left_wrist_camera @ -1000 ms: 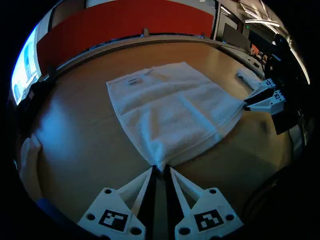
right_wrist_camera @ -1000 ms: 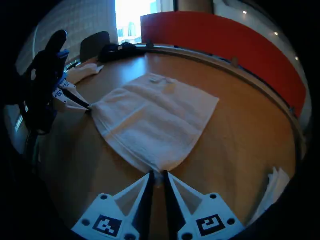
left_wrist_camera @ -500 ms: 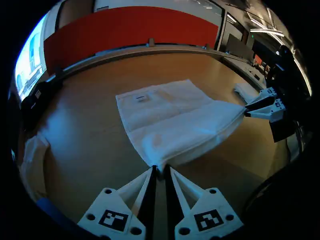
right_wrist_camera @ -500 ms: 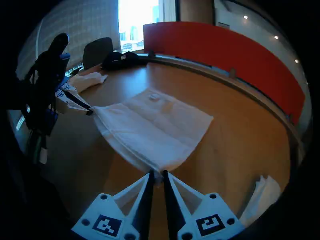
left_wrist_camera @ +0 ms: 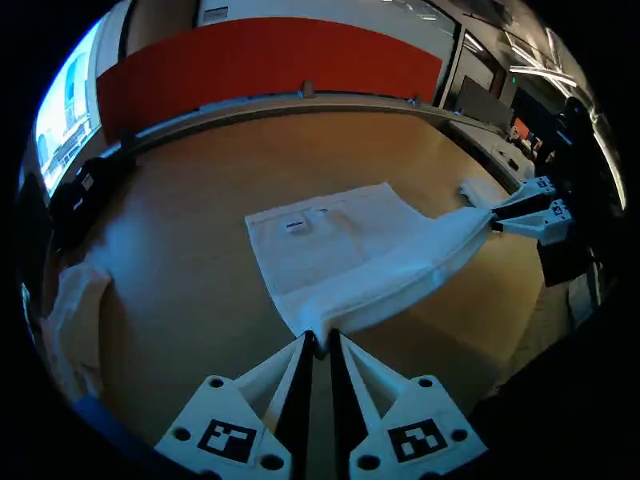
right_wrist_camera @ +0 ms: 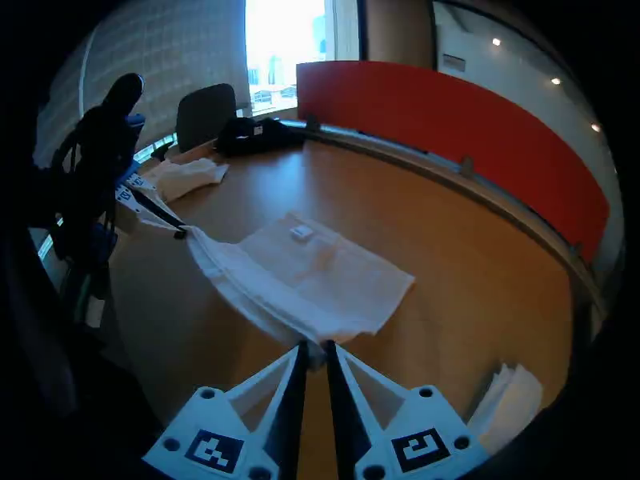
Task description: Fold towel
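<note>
Left hand-held gripper [left_wrist_camera: 320, 340] clenched on one near corner of towel [left_wrist_camera: 344, 240], fabric pinched between closed fingers. Right hand-held gripper [right_wrist_camera: 314, 348] clenched the same way on the other near corner. Near edge of towel lifted off desk [left_wrist_camera: 184, 240], hanging in a sagging band between the two grippers. Far part flat on the wood, small tag facing up, far edge and both far corners free.

Room for moving: bare wood beyond the towel as far as the curved back rim under the red partition [left_wrist_camera: 264, 56]. Open wood on either side of the towel as well. Desk front edge close under both grippers.

Left gripper view: right hand-held gripper off at the right, white stack [left_wrist_camera: 480, 190] just beyond its fingers. Loose cloth [left_wrist_camera: 68, 320] near the left rim of the desk, dark bag [left_wrist_camera: 84, 192] past it. Lit ceiling strips upper right.

Right gripper view: left hand-held gripper at the left, held by a person [right_wrist_camera: 96, 176] seen as a dark shape. Behind, a chair [right_wrist_camera: 204, 112] and a bright window [right_wrist_camera: 284, 40]. Same bag against the back rim, same cloth between bag and left gripper, stack low at the right.
</note>
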`<state>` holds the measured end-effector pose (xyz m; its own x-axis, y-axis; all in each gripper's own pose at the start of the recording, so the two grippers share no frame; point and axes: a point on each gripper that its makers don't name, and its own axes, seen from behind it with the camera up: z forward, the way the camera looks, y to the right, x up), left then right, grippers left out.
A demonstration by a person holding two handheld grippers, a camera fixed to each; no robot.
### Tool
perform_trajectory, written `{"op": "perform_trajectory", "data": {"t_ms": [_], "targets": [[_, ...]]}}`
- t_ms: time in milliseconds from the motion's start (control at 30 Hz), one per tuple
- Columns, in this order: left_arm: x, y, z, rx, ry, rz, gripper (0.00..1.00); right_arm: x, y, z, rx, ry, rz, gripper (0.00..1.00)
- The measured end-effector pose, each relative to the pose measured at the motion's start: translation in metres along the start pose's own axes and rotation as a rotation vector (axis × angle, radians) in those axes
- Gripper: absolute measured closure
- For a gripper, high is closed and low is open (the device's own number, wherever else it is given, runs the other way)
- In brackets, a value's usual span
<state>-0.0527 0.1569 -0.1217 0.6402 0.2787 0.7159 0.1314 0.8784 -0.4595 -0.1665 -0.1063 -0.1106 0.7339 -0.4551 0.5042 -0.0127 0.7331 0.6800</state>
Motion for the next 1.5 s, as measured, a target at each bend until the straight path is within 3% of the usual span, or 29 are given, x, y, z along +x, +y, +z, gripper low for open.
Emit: {"op": "perform_trajectory", "data": {"t_ms": [367, 767, 1133, 1500], "targets": [[-0.002, 0.011, -0.020, -0.015, -0.019, -0.012, 0.85, 0.002, -0.010, -0.021, 0.036, -0.022, -0.019, 0.83], [0.009, 0.008, -0.012, -0.012, -0.014, -0.007, 0.85, 0.004, -0.005, -0.016, 0.035, -0.022, -0.010, 0.83], [0.034, -0.007, 0.011, 0.010, 0.007, 0.019, 0.85, 0.016, 0.019, 0.006, 0.015, -0.030, -0.030, 0.83], [0.062, -0.030, 0.052, 0.045, 0.021, 0.041, 0.85, 0.024, 0.051, 0.039, -0.023, -0.049, -0.012, 0.83]]}}
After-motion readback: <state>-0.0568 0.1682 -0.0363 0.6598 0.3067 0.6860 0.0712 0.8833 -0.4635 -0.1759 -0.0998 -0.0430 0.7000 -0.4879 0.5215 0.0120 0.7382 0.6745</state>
